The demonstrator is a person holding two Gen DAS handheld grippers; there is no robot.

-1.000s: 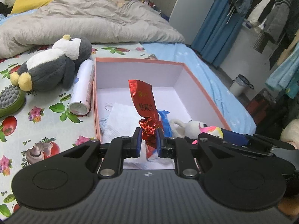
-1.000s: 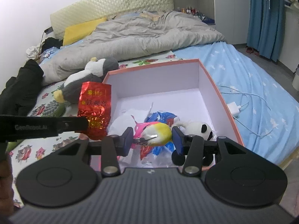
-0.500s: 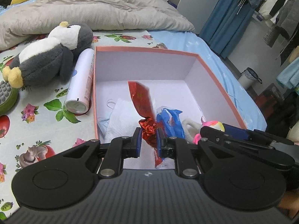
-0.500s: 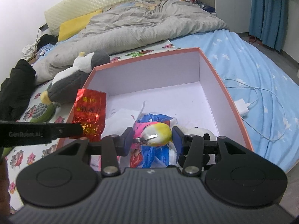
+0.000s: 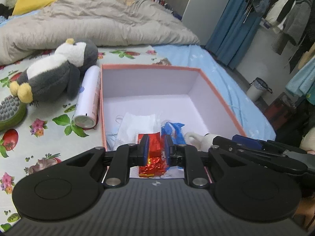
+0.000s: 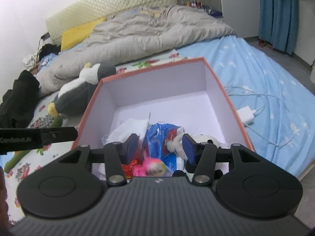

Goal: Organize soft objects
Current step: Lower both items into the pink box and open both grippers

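An open box with an orange rim [image 5: 214, 86] [image 6: 218, 78] sits on the bed. Inside lie white tissue [image 5: 137, 123], a blue packet [image 5: 173, 129] [image 6: 165, 135] and a small white panda toy [image 6: 206, 139]. My left gripper [image 5: 155, 149] is open over the box's near end; the red foil packet [image 5: 153, 161] lies loose between its fingers. My right gripper [image 6: 160, 147] is open; the pink and yellow plush toy [image 6: 153, 166] lies blurred just below it in the box.
A grey and white penguin plush [image 5: 57, 72] [image 6: 82, 90] and a white spray can [image 5: 89, 94] lie left of the box. A green massage brush [image 5: 9, 110] is further left. A charger and cable [image 6: 246, 114] lie right of the box. A grey duvet [image 5: 88, 25] is behind.
Both grippers have opened. The red foil packet dropped from the left gripper into the box, and the pink and yellow toy dropped from the right gripper.
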